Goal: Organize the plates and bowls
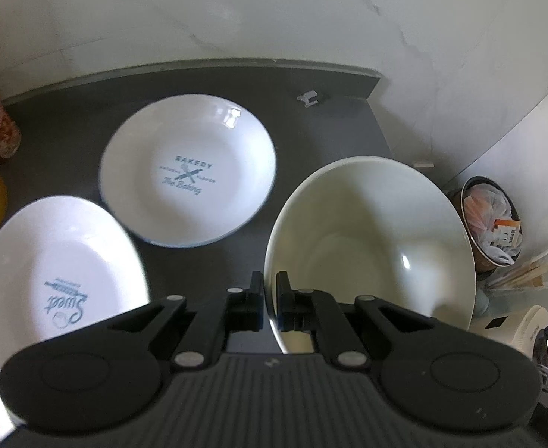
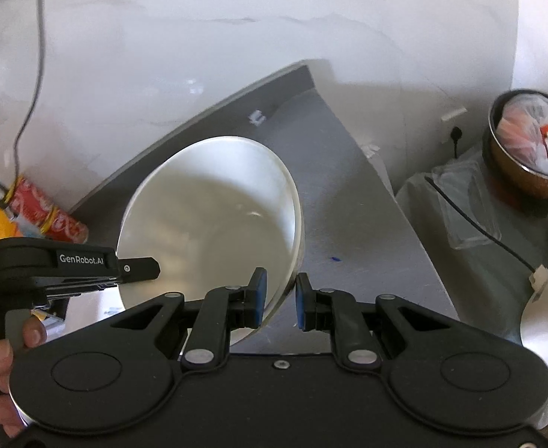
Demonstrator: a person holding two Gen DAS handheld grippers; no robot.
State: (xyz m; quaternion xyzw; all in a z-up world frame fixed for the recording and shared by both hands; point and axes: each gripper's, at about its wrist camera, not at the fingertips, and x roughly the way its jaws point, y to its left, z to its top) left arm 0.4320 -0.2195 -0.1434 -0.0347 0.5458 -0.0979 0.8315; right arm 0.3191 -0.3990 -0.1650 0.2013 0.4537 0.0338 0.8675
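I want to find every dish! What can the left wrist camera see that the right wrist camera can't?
Only the left wrist view shows the two printed plates: the Bakery plate and the Sweet plate, both lying on the dark counter.

Only the right wrist view shows the grey cable on the wall, and the left gripper from the side.

Both show the plain white bowl, pinched at its rim by both grippers, the red can and the full bin.

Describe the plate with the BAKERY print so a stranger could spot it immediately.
On the dark grey counter along the marble wall, it is the round white plate farthest back. Unlike the "Sweet" plate and plain deep bowl, it carries a blue BAKERY logo.
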